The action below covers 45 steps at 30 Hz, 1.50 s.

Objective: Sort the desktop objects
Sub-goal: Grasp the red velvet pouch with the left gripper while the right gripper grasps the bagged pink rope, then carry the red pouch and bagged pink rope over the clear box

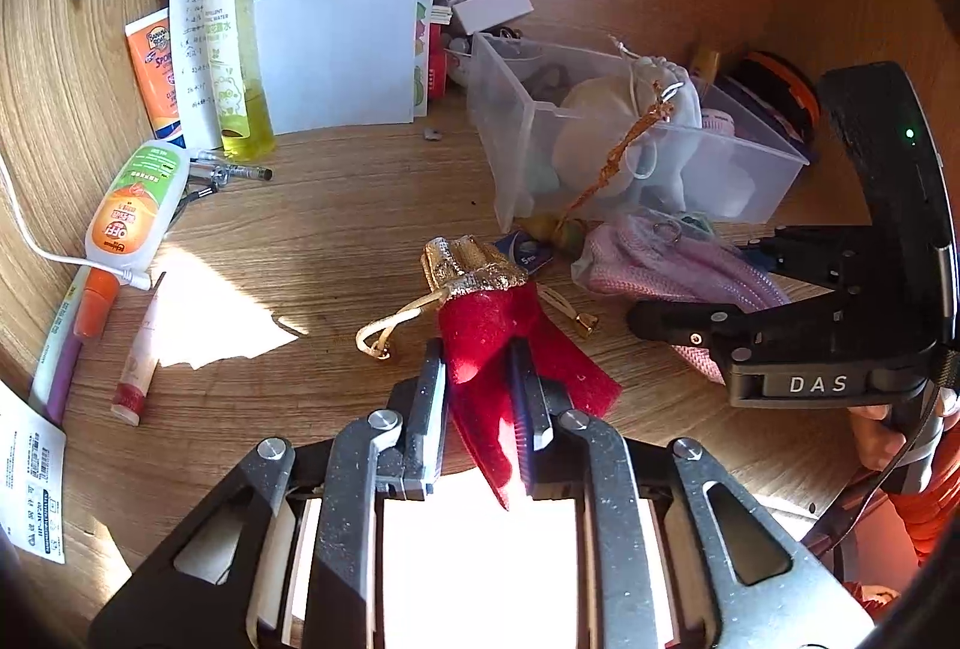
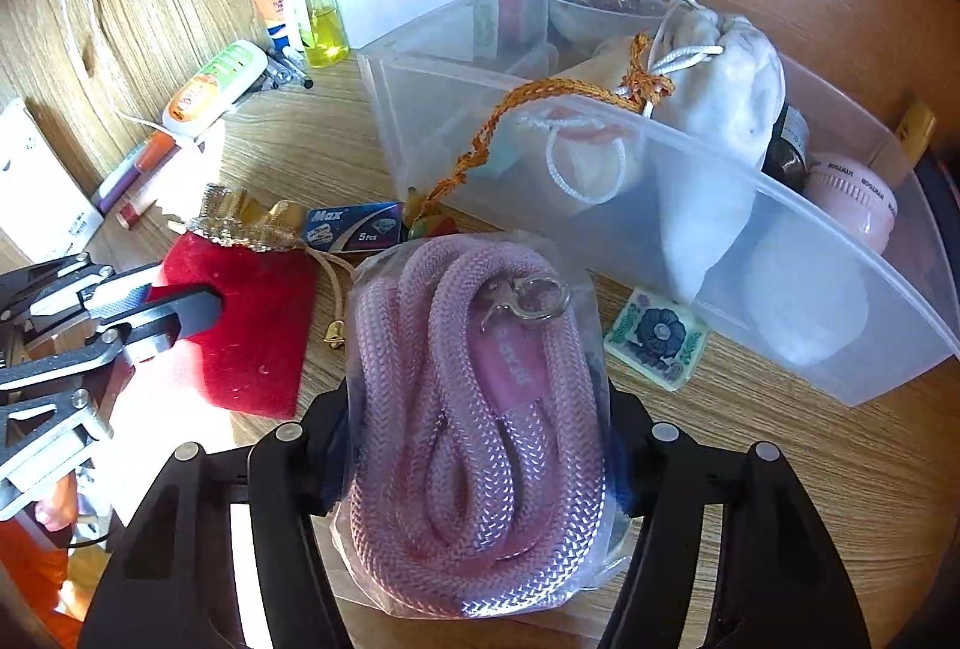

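Observation:
A red velvet pouch with gold trim and a gold cord lies on the wooden desk. My left gripper is shut on its lower part, with the cloth bunched between the pads. In the right wrist view the same pouch sits at the left, and the left gripper reaches onto it from that side. A clear bag of coiled pink rope fills the gap of my right gripper, whose fingers press on both its sides. The left wrist view has that bag under the black right gripper.
A clear plastic bin behind the bag holds a white drawstring pouch and other items. A blade box and a floral tile lie near it. To the left are a yellow spray bottle, a repellent bottle, papers and a white cable.

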Available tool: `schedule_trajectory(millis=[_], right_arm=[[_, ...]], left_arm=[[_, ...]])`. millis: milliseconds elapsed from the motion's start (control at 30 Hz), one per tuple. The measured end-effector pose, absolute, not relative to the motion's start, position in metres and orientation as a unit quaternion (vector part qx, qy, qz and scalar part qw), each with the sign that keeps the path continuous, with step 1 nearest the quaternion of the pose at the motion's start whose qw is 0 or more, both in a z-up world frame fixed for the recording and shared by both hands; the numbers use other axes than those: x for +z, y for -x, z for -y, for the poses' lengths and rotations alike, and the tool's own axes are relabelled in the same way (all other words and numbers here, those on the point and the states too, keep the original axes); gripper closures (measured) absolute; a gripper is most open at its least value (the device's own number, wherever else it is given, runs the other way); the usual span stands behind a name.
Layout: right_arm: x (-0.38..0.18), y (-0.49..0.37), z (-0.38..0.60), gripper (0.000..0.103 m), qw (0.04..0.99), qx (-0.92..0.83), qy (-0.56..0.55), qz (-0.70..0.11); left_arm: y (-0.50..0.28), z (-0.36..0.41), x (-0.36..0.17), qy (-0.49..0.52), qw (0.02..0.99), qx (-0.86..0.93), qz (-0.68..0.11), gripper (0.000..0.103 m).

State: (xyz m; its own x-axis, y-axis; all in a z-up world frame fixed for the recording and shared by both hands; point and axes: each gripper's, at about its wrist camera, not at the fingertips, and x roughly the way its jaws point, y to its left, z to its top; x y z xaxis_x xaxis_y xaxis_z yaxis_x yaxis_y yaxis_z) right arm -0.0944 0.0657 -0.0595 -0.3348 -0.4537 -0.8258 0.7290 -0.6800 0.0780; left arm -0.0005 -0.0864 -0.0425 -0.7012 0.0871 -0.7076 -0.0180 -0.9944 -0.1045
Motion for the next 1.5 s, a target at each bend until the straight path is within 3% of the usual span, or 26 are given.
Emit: schedule_trajectory(millis=[667, 1500], right_arm=[[0.003, 0.068, -0.126, 0.047, 0.364, -0.851, -0.364, -0.099], [0.038, 0.138, -0.176, 0.047, 0.318, -0.887, -0.334, -0.019]], left_arm=[[0.004, 0.059, 0.006, 0.339, 0.043, 0.939, 0.035, 0.087], [0.085, 0.044, 0.061, 0.303, 0.080, 0.949, 0.041, 0.087]])
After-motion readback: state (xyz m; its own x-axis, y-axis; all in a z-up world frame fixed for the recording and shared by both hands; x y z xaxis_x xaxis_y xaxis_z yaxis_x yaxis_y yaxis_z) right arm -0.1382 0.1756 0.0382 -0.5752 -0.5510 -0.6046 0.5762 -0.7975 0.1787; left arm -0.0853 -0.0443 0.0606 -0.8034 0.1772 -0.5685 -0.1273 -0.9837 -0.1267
